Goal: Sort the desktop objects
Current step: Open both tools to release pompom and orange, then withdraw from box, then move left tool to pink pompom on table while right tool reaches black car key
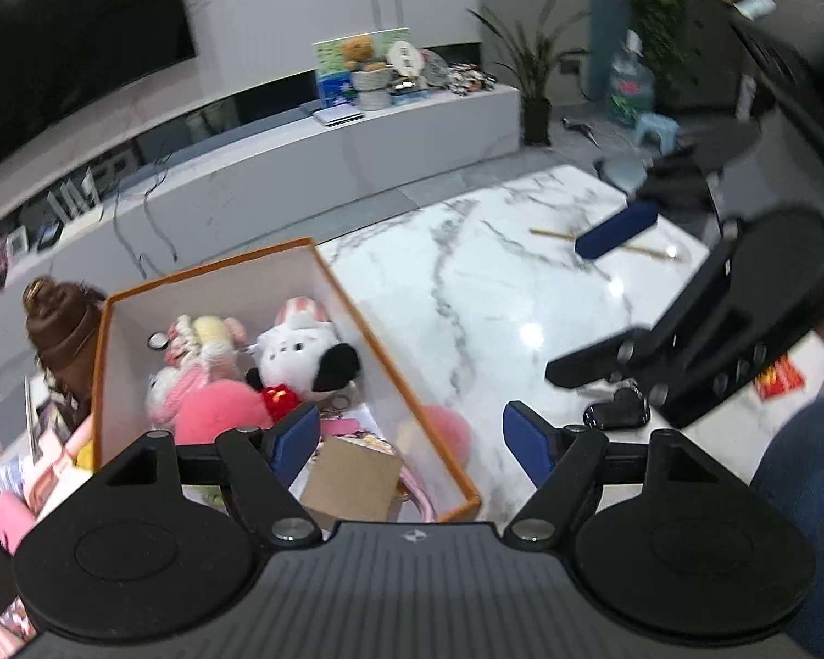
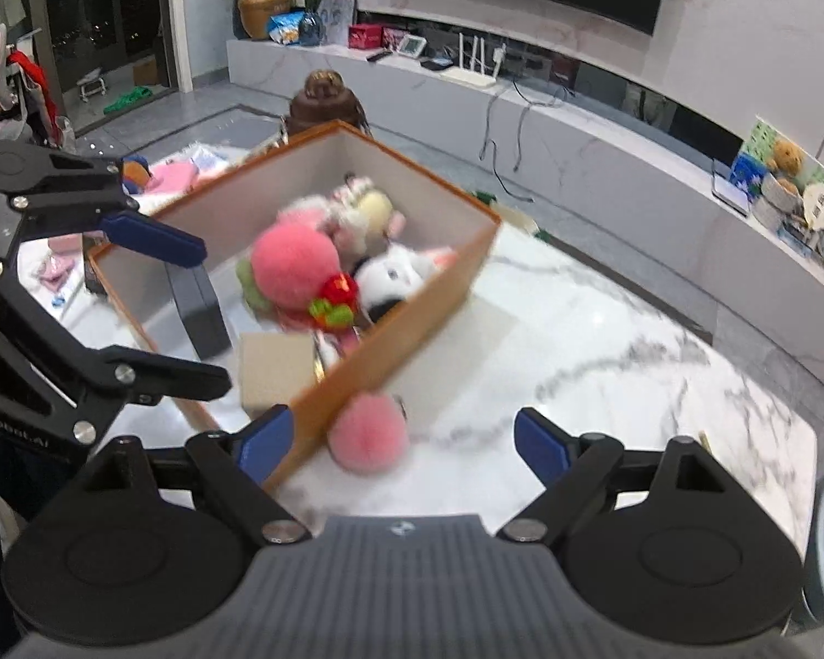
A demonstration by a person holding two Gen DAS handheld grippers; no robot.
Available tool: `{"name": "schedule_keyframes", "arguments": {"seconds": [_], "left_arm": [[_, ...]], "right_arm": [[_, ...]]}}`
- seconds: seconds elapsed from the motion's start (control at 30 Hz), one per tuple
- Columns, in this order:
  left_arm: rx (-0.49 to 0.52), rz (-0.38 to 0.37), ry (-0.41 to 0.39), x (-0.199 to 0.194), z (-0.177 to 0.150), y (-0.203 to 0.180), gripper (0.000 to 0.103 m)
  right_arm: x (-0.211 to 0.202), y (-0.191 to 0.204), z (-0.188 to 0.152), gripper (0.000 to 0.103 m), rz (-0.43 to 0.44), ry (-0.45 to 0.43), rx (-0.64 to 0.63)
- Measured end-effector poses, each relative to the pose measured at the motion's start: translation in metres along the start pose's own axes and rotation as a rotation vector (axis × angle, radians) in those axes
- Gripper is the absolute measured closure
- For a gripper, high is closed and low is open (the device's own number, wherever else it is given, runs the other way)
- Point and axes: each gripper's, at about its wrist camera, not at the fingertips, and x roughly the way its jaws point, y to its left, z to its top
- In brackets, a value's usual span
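An orange-rimmed box [image 1: 104, 384] [image 2: 412, 313] on the marble table holds several plush toys, among them a white dog [image 1: 302, 351] and a pink ball [image 2: 294, 269], plus a brown card [image 1: 351, 475]. A pink pompom [image 1: 450, 428] [image 2: 368, 434] lies on the table against the box's outer wall. My left gripper [image 1: 412, 439] is open and empty, straddling the box's near right wall. My right gripper [image 2: 404, 447] is open and empty, just above the pompom. In the left wrist view the right gripper [image 1: 604, 296] is at the right; in the right wrist view the left gripper [image 2: 181, 313] is over the box.
A wooden stick [image 1: 604, 241] and a small black object [image 1: 615, 412] lie on the marble table [image 1: 467, 285]. A brown figure [image 1: 63, 329] stands behind the box. Pink clutter [image 1: 11, 510] lies left of it. A red packet [image 1: 780, 379] is at the table's right edge.
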Motion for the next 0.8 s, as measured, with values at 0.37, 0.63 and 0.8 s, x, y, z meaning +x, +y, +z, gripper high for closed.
{"name": "schedule_keyframes", "arguments": {"seconds": [0.37, 0.63, 0.8], "left_arm": [[0.642, -0.072, 0.121, 0.052, 0.005, -0.066, 0.016], [0.855, -0.168, 0.328, 0.109, 0.010, -0.076, 0.016], [0.950, -0.160, 0.507, 0.150, 0.021, -0.080, 0.016]], "right_arm": [[0.003, -0.049, -0.052, 0.014, -0.008, 0.063, 0.043], [0.027, -0.064, -0.075, 0.014, 0.049, 0.133, -0.002], [0.048, -0.068, -0.085, 0.012, 0.124, 0.185, -0.054]]}}
